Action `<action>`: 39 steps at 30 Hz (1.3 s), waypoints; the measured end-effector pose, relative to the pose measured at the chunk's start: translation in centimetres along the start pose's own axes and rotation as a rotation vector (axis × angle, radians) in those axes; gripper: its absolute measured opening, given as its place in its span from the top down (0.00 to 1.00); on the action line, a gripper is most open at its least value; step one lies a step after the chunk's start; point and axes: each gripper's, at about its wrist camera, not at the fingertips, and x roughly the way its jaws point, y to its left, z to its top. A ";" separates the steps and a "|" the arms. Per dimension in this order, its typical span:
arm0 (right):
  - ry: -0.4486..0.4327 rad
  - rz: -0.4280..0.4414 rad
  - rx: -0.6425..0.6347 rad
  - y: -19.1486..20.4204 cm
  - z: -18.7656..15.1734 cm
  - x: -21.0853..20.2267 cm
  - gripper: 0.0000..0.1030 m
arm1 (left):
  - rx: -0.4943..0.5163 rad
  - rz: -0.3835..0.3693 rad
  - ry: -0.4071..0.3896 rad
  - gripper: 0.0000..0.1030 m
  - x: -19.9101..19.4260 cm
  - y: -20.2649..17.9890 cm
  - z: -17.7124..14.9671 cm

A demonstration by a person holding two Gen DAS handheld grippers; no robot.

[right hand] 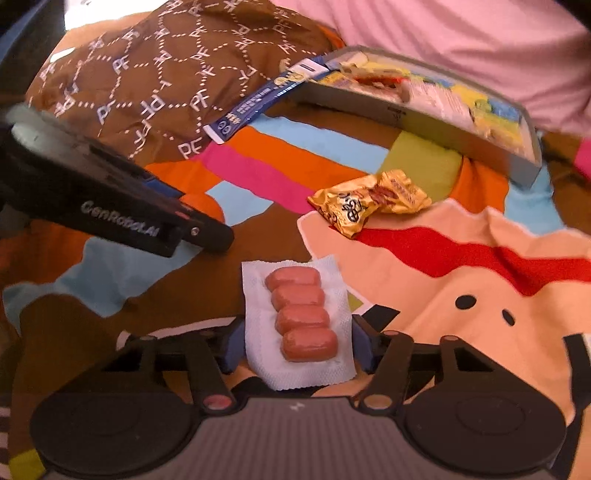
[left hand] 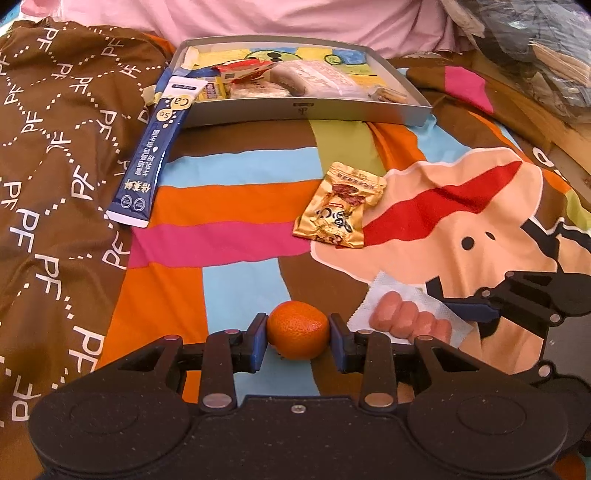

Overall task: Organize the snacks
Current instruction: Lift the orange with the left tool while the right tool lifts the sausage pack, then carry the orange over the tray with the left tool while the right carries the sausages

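Note:
A small orange mandarin [left hand: 297, 334] sits between the blue pads of my left gripper [left hand: 297, 338], which is shut on it just above the bedspread. My right gripper [right hand: 298, 345] is shut on a white pack of several pink sausages [right hand: 301, 319], its fingers pressed on the pack's two side edges. In the left wrist view that pack [left hand: 410, 317] lies right beside the mandarin, with the right gripper [left hand: 476, 310] reaching in from the right. A gold snack packet [left hand: 340, 206] lies loose on the cloth ahead. A long blue stick packet [left hand: 155, 147] leans on the grey tray [left hand: 306, 110].
The grey tray holds several wrapped snacks and stands at the far side against a pink pillow [left hand: 258, 14]. A brown patterned quilt [left hand: 55, 166] is bunched up on the left. A wooden edge and a dark bundle [left hand: 535, 48] lie at the far right.

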 end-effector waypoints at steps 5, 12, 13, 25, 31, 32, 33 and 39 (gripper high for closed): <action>-0.043 -0.127 -0.133 2.7 -0.6 -1.3 0.43 | 0.002 -0.017 -0.024 0.64 -0.8 -0.3 0.1; -0.144 -0.251 -0.219 3.1 0.2 -2.9 0.43 | 0.003 -0.011 -0.084 0.64 -2.1 0.1 1.8; -0.160 -0.260 -0.210 2.8 0.7 -3.2 0.42 | 0.003 -0.007 -0.093 0.64 -2.3 0.3 2.4; -0.332 -0.321 -0.173 -1.3 6.3 -3.1 0.41 | -0.063 0.063 -0.131 0.64 -2.9 2.1 12.2; -0.379 -0.354 -0.146 -4.8 9.1 -1.2 0.41 | -0.036 0.089 -0.195 0.64 -2.1 1.5 19.1; -0.385 -0.360 -0.137 -5.8 9.9 -0.9 0.41 | -0.031 0.087 -0.210 0.64 -1.6 1.3 20.2; -0.391 -0.367 -0.129 -6.8 10.6 -0.5 0.41 | -0.029 0.083 -0.226 0.64 -1.0 1.1 21.4; -0.423 -0.412 -0.038 -13.3 14.0 2.3 0.41 | 0.031 0.042 -0.327 0.64 4.3 -0.9 27.1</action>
